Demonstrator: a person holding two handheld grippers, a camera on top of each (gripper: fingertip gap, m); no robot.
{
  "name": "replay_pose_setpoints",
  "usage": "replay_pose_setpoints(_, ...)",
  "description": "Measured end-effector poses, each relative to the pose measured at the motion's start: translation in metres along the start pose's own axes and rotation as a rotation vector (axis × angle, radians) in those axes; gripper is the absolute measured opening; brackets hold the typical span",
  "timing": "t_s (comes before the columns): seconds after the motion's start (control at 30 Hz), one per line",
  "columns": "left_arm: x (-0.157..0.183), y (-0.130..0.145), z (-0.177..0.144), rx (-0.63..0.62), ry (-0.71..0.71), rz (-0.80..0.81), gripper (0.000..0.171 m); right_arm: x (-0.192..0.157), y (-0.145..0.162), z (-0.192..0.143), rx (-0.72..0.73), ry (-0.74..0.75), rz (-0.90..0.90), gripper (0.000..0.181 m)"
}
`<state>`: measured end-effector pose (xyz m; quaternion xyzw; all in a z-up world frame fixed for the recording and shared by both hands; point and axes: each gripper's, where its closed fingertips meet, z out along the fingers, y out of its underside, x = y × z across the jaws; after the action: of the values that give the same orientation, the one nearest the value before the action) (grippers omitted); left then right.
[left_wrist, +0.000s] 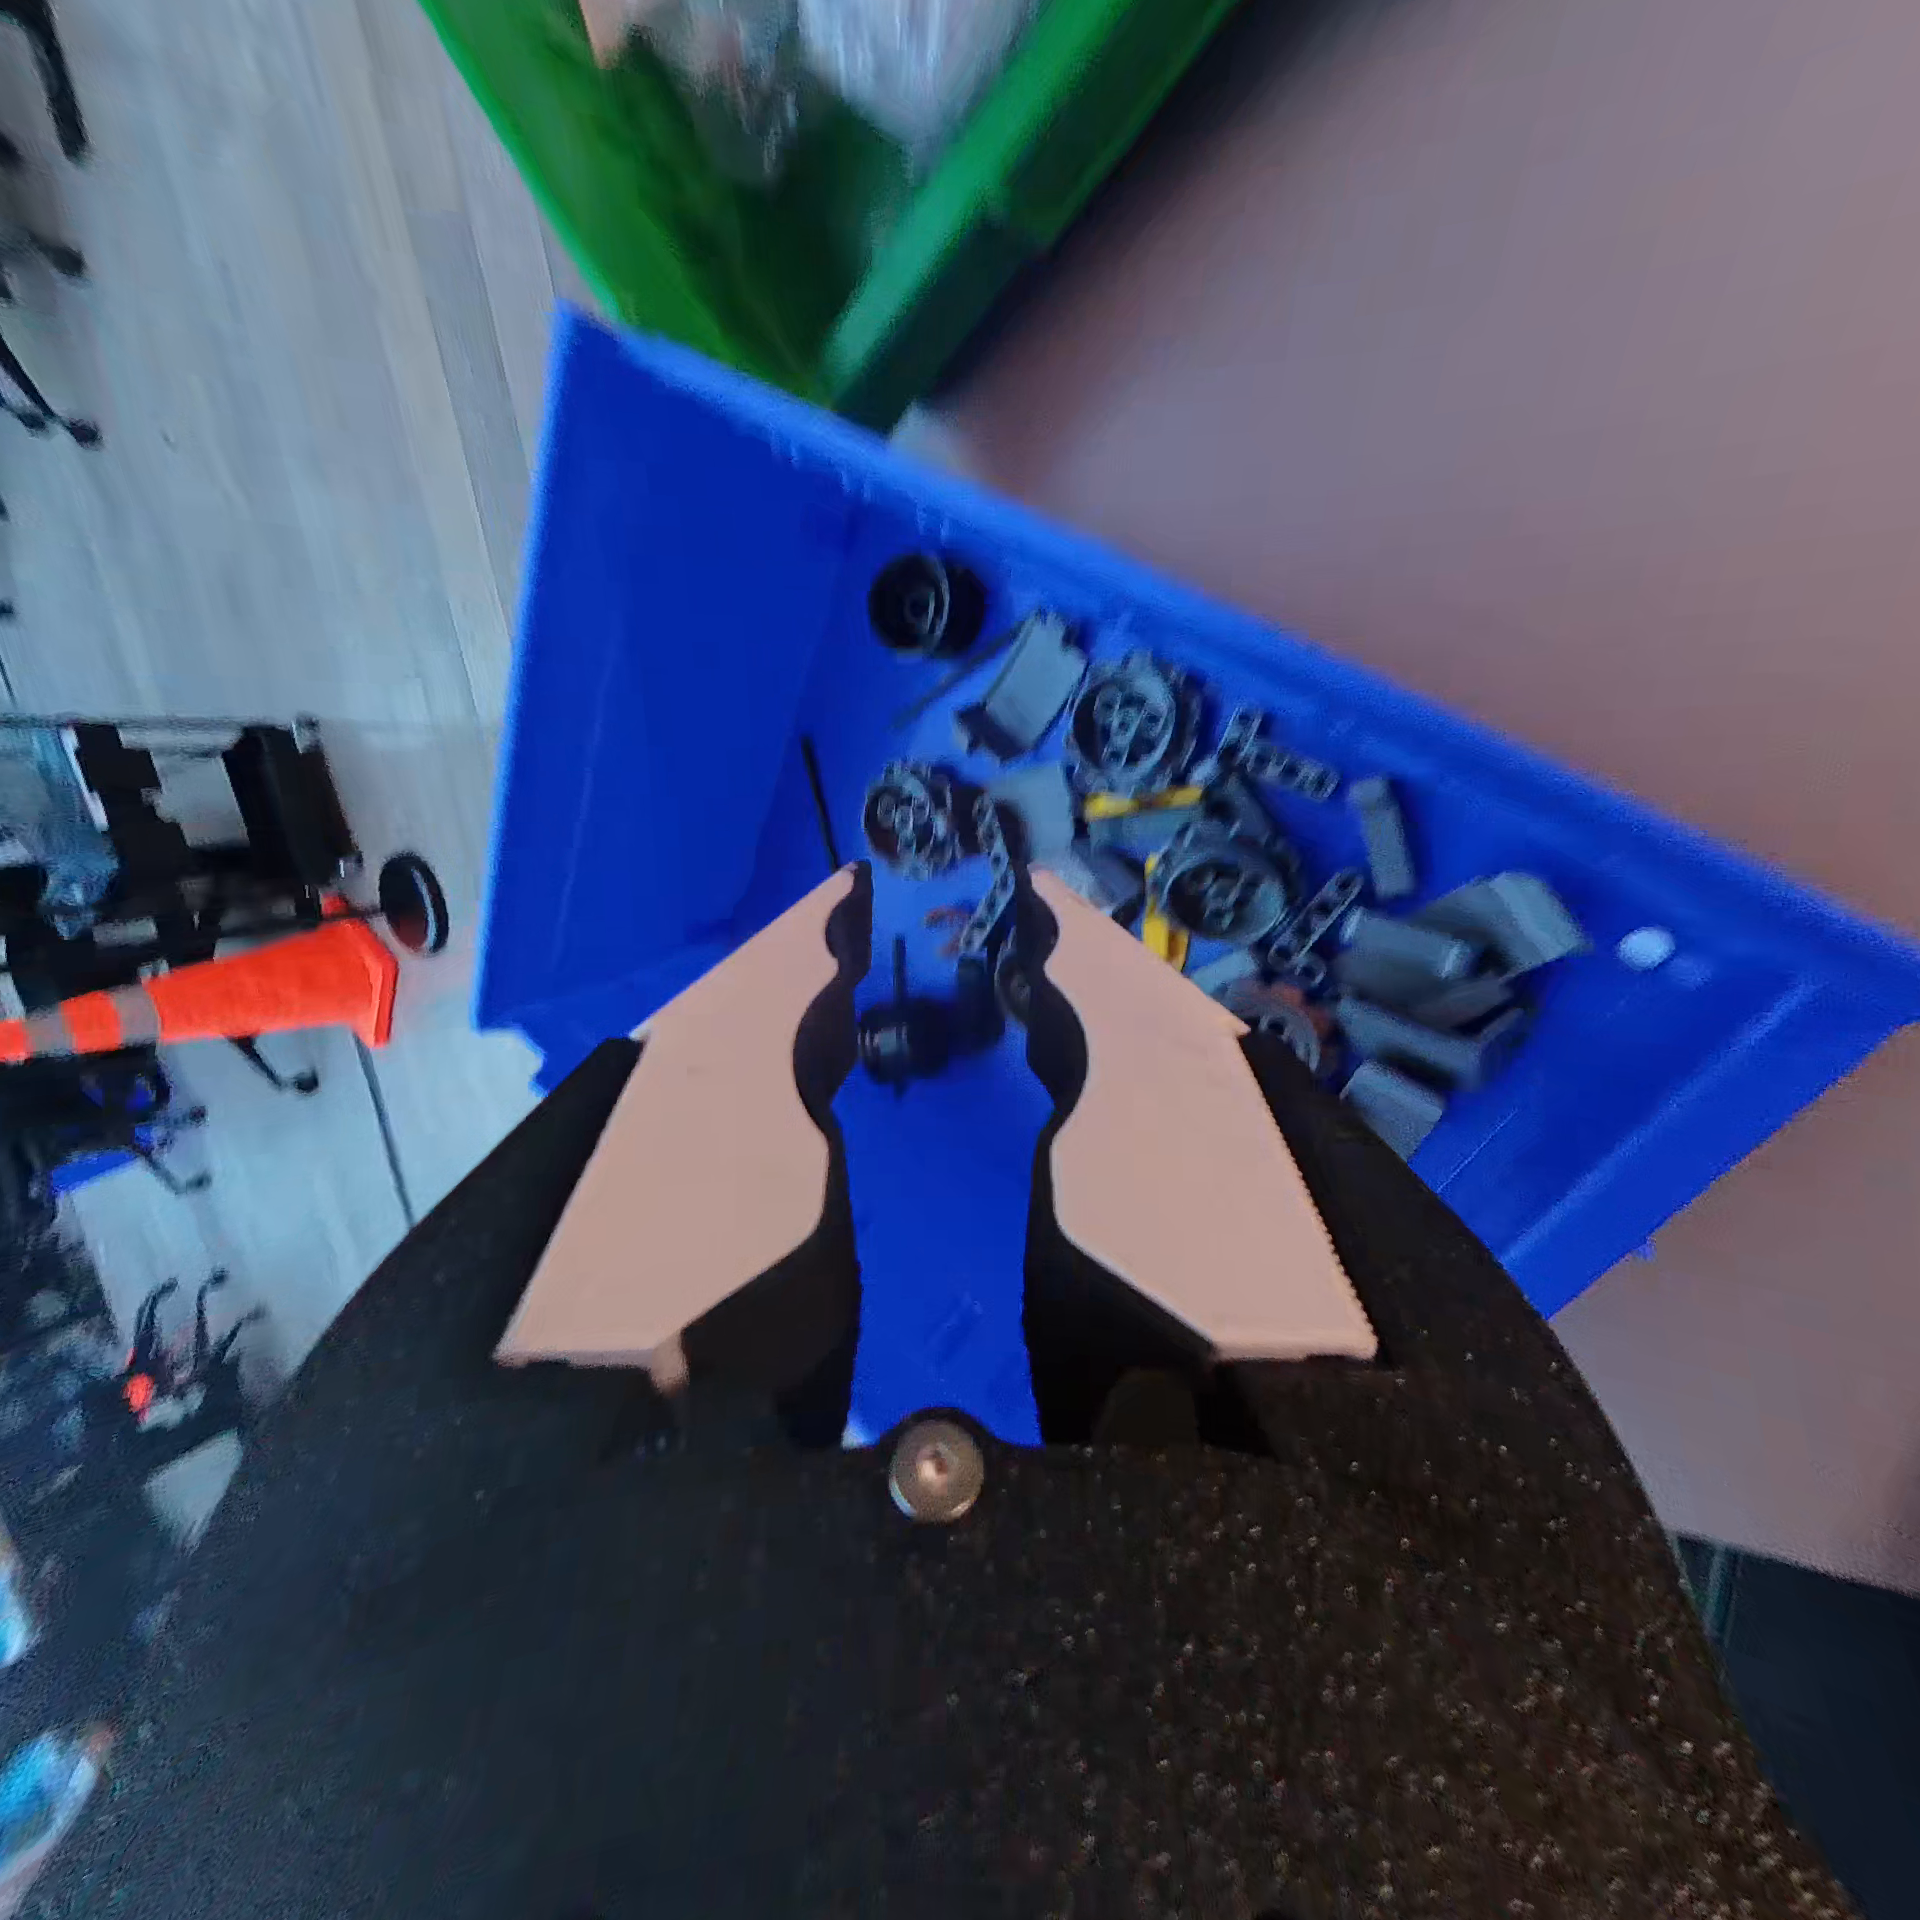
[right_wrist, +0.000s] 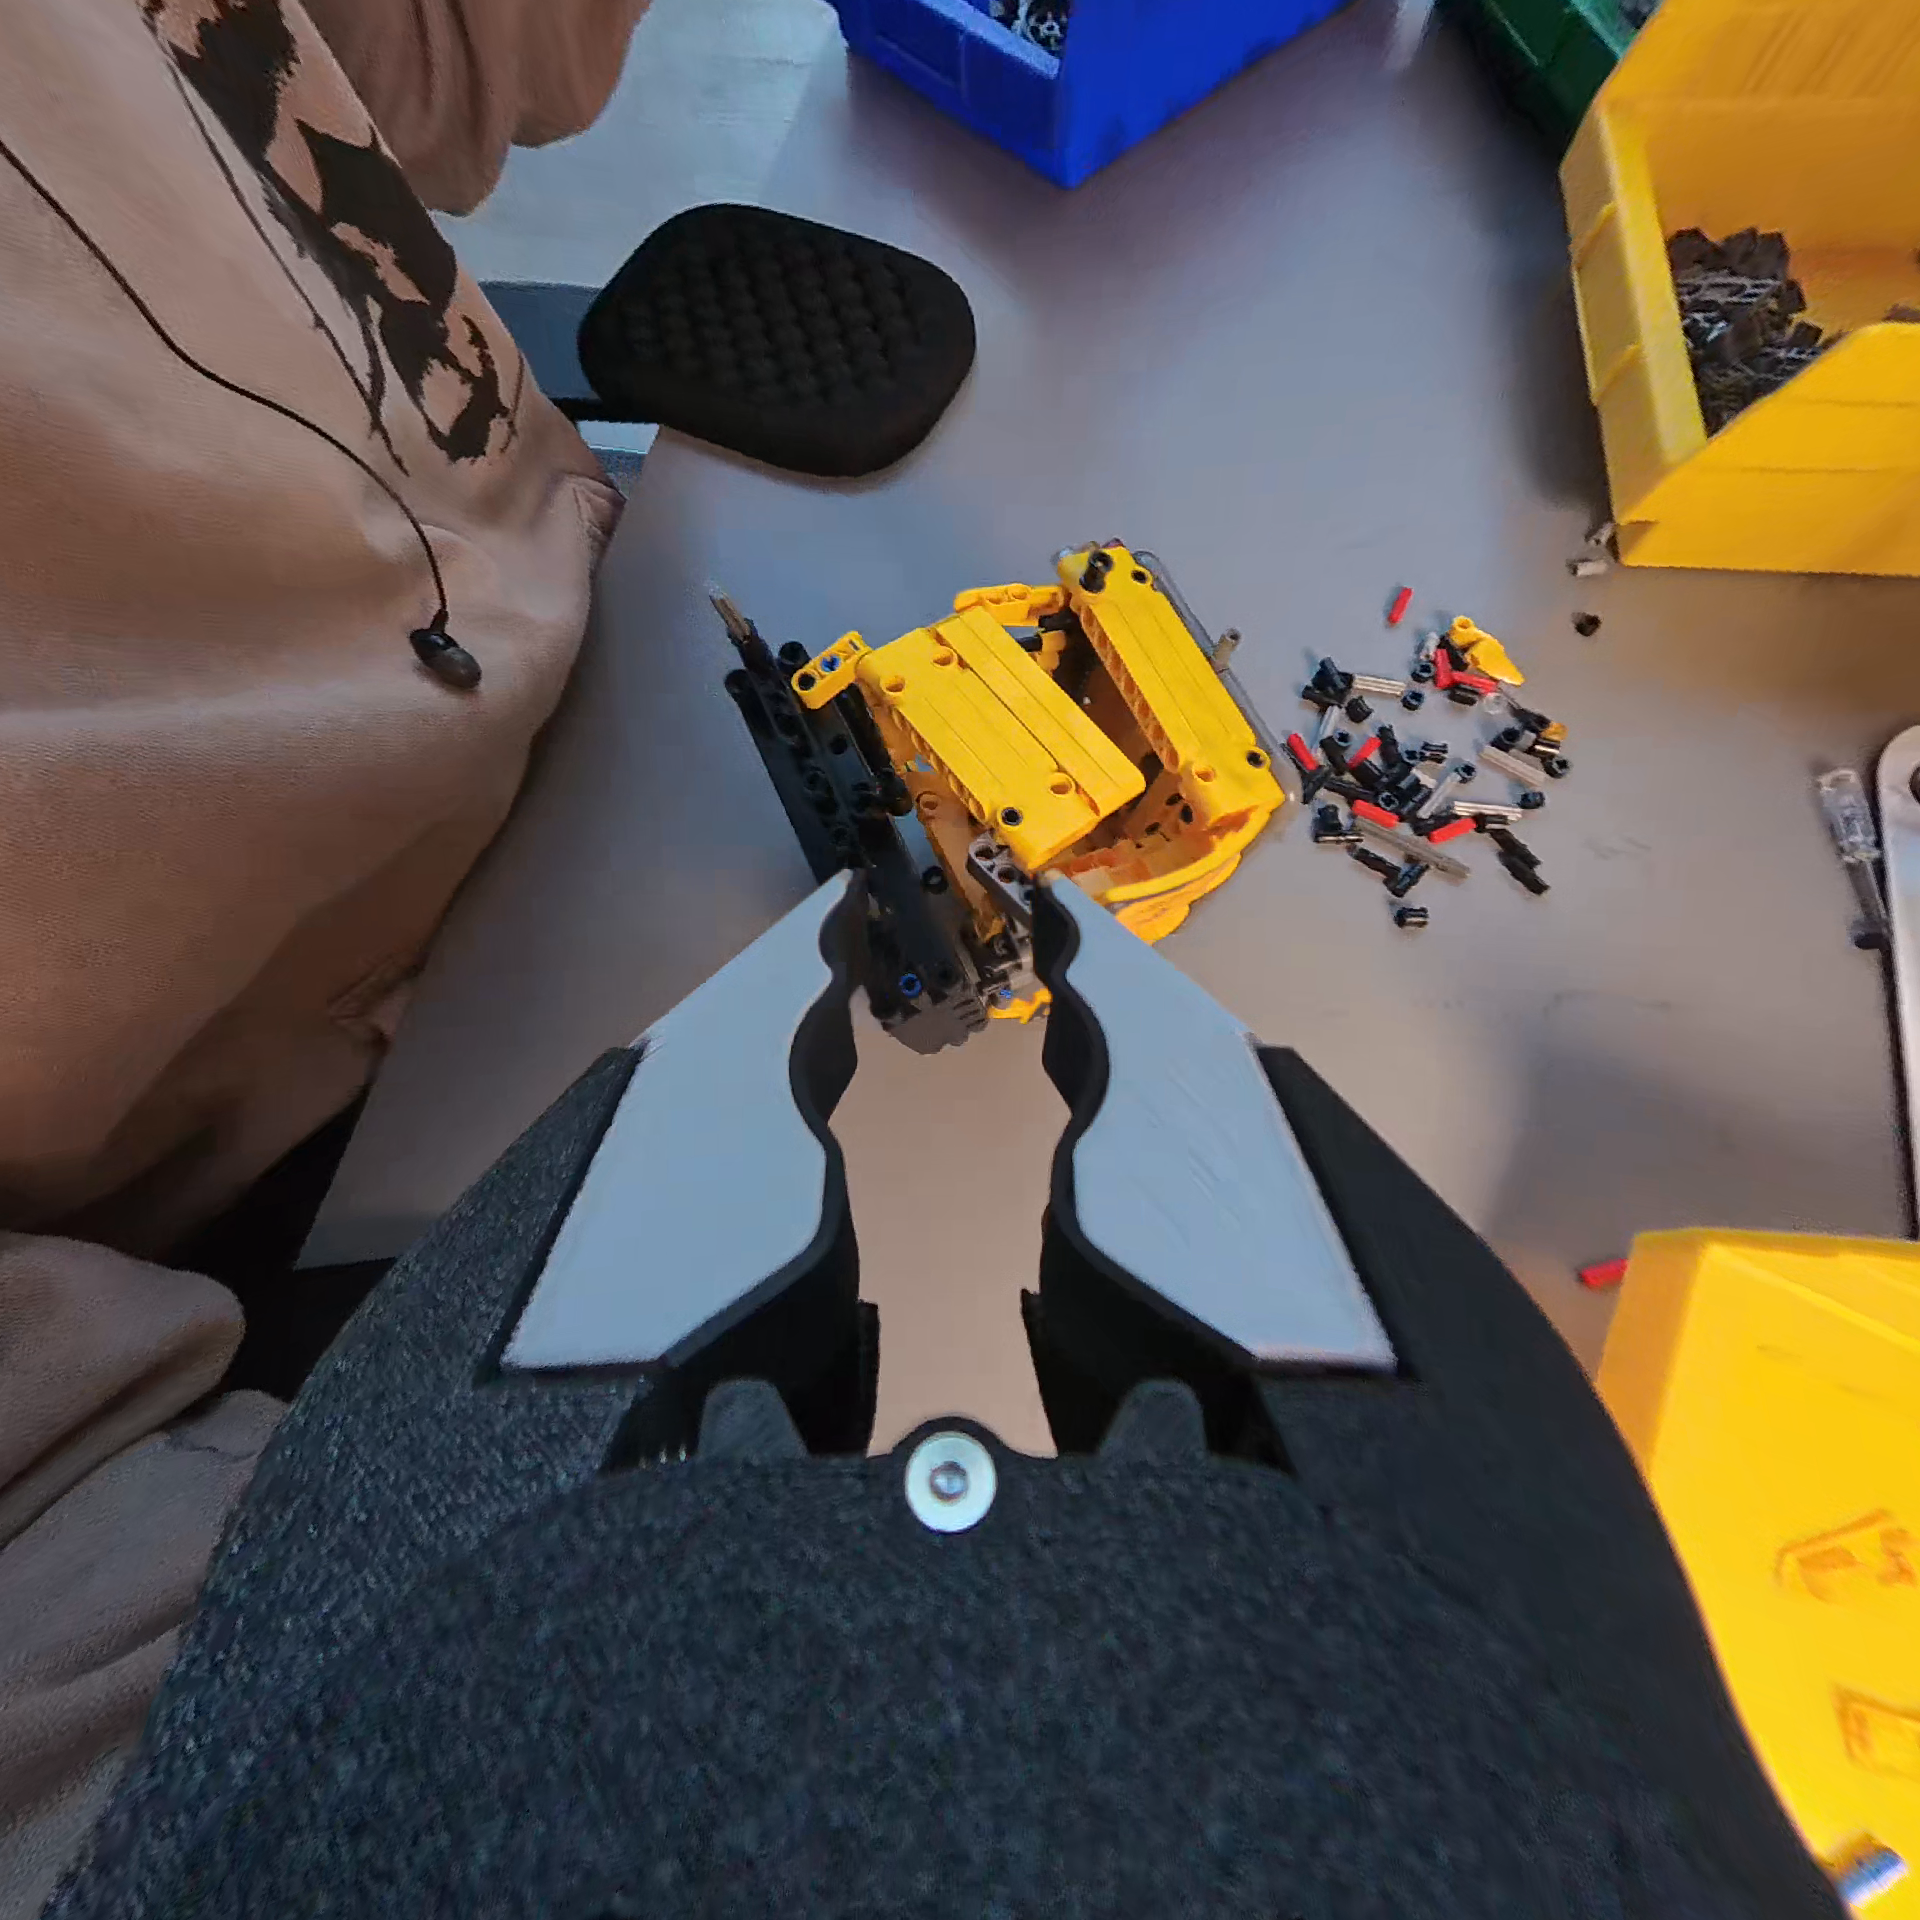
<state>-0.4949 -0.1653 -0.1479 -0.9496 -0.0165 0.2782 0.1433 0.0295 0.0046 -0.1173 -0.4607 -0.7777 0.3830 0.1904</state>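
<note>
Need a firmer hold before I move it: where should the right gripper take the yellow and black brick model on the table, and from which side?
Probably the black beam frame on the model's left edge. It is long, straight and narrow enough for the right gripper, whose open fingers already straddle its near end. Come from the near side, along the beam. The yellow panels look too wide and sloped.
</note>
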Motion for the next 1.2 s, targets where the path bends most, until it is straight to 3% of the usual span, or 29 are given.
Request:
replay_pose_setpoints(0.1,0.032,-0.066,-0.036,0.308,0.066,0.031,0.027,-0.009,0.000,0.002,-0.028,-0.010,-0.019,0.029)
replay_pose_setpoints(0.2,0.102,-0.130,-0.089,0.652,0.262,0.129,0.032,-0.013,0.002,0.005,-0.065,-0.005,-0.022,0.029)
replay_pose_setpoints(0.3,0.187,-0.167,-0.138,0.897,0.545,0.210,0.038,-0.014,0.002,0.012,-0.090,0.004,-0.034,0.029)
replay_pose_setpoints(0.37,0.243,-0.177,-0.159,0.977,0.744,0.277,0.042,-0.014,-0.003,0.019,-0.096,0.017,-0.047,0.027)
replay_pose_setpoints(0.47,0.313,-0.179,-0.174,1.004,0.956,0.380,0.055,-0.003,-0.011,0.028,-0.103,0.100,-0.086,0.010)
replay_pose_setpoints(0.6,0.372,-0.171,-0.179,0.996,1.145,0.534,0.064,-0.004,-0.014,0.038,-0.113,0.112,-0.077,0.010)
replay_pose_setpoints(0.67,0.387,-0.165,-0.179,0.971,1.255,0.554,0.064,-0.007,-0.008,0.041,-0.126,0.113,-0.063,0.013)
replay_pose_setpoints(0.77,0.389,-0.165,-0.181,0.970,1.360,0.479,0.044,-0.007,-0.005,0.043,-0.113,0.142,-0.043,0.014)
replay_pose_setpoints(0.87,0.385,-0.158,-0.181,0.971,1.389,0.481,0.031,-0.009,-0.004,0.045,-0.104,0.153,-0.023,0.015)
replay_pose_setpoints(0.93,0.383,-0.151,-0.185,0.996,1.396,0.495,0.003,-0.007,0.000,0.047,-0.124,0.175,-0.023,0.015)
replay_pose_setpoints(0.97,0.383,-0.150,-0.184,1.012,1.375,0.501,0.000,-0.006,0.000,0.047,-0.125,0.183,-0.023,0.015)
replay_pose_setpoints(1.13,0.378,-0.144,-0.185,1.044,1.331,0.530,0.000,0.002,-0.007,0.048,-0.136,0.217,-0.046,0.017)
replay_pose_setpoints(1.2,0.374,-0.143,-0.188,1.074,1.346,0.526,0.011,0.002,-0.008,0.052,-0.176,0.191,-0.089,0.021)
